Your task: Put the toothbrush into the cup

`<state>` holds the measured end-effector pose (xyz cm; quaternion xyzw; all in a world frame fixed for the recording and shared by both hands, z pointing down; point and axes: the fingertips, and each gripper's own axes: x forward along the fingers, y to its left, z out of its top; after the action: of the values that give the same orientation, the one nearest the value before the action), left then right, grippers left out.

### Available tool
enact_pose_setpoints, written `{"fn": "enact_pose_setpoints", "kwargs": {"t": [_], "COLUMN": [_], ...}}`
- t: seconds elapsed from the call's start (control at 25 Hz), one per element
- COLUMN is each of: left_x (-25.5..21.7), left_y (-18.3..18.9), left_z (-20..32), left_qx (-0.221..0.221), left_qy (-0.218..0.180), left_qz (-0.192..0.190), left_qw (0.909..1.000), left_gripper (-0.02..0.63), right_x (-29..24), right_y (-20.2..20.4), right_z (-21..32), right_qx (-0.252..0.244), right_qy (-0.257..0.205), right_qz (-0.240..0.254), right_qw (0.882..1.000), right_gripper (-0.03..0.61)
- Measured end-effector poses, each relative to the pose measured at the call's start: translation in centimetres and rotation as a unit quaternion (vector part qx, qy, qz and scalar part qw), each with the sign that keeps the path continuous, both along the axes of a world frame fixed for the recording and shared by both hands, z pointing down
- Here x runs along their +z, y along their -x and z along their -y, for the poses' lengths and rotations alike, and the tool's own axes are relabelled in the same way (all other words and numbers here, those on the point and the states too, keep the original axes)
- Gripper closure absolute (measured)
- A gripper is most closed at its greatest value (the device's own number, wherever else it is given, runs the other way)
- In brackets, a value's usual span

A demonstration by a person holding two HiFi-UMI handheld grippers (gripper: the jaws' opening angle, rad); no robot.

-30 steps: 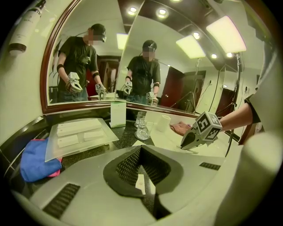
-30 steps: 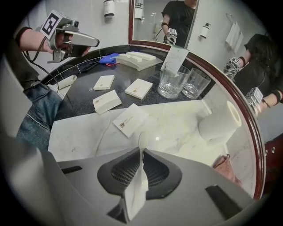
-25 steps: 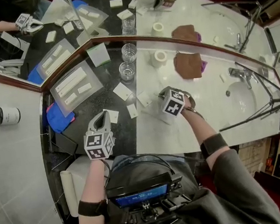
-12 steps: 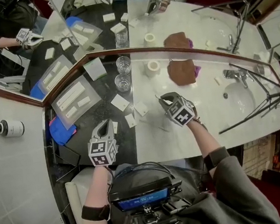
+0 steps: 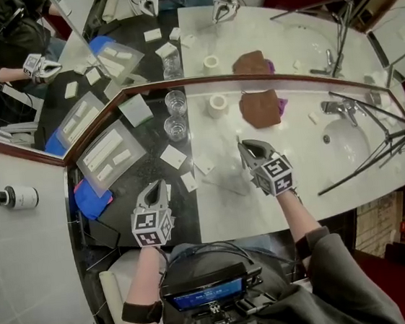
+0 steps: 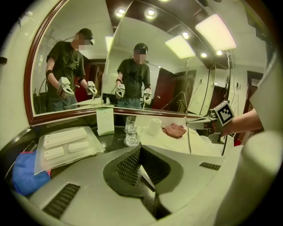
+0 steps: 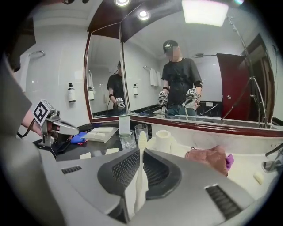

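My right gripper (image 7: 141,153) is shut on a white toothbrush (image 7: 141,140), whose end sticks out past the fingertips. In the head view the right gripper (image 5: 244,148) hangs over the white counter, right of the two glass cups (image 5: 175,128). The left gripper view shows the toothbrush (image 6: 189,140) hanging down from the right gripper (image 6: 194,125). Two clear cups (image 7: 128,139) stand side by side on the dark counter by the mirror, ahead and left of the brush. My left gripper (image 5: 152,190) is shut and holds nothing (image 6: 140,150), over the dark counter's near edge.
A white roll (image 5: 217,105) and a brown cloth (image 5: 260,109) lie by the mirror. A clear tray (image 5: 110,152) of white boxes, a blue cloth (image 5: 91,196) and several white packets (image 5: 173,156) sit on the dark counter. The sink (image 5: 345,141) and a tripod are right.
My right gripper has lifted off the counter and rolled, carrying the toothbrush up with it. The left gripper has barely shifted.
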<state>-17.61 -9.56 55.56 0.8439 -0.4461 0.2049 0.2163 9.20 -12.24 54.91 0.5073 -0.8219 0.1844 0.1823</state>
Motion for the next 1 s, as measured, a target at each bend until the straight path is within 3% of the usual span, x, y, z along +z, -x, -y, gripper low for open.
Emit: {"fn": "enact_pose_setpoints", "kwargs": {"t": [0.4,0.64,1.0], "left_x": [1.0,0.4,0.7], "left_y": [-1.1,-2.3,-3.4], "left_z": [1.1,5.1,10.7], "left_qx": [-0.011,-0.015,-0.006], "left_qy": [0.002,-0.025,-0.051], "left_qz": [-0.002,-0.010,-0.001], "left_qw": [0.9999,0.9995,0.9987], "left_gripper": [0.612,0.612,0.611], "right_x": [-1.8,-3.1,-5.8], "right_y": [1.4,1.9,4.5], "right_z": [2.5,7.6,14.7], "right_qx": [0.019,0.045,0.036], "right_qy": [-0.066,-0.104,-0.154], "right_qz": [0.065,0.118,0.158], "right_qw": [0.996,0.986,0.975], "right_gripper": [0.534,0.534,0.534]}}
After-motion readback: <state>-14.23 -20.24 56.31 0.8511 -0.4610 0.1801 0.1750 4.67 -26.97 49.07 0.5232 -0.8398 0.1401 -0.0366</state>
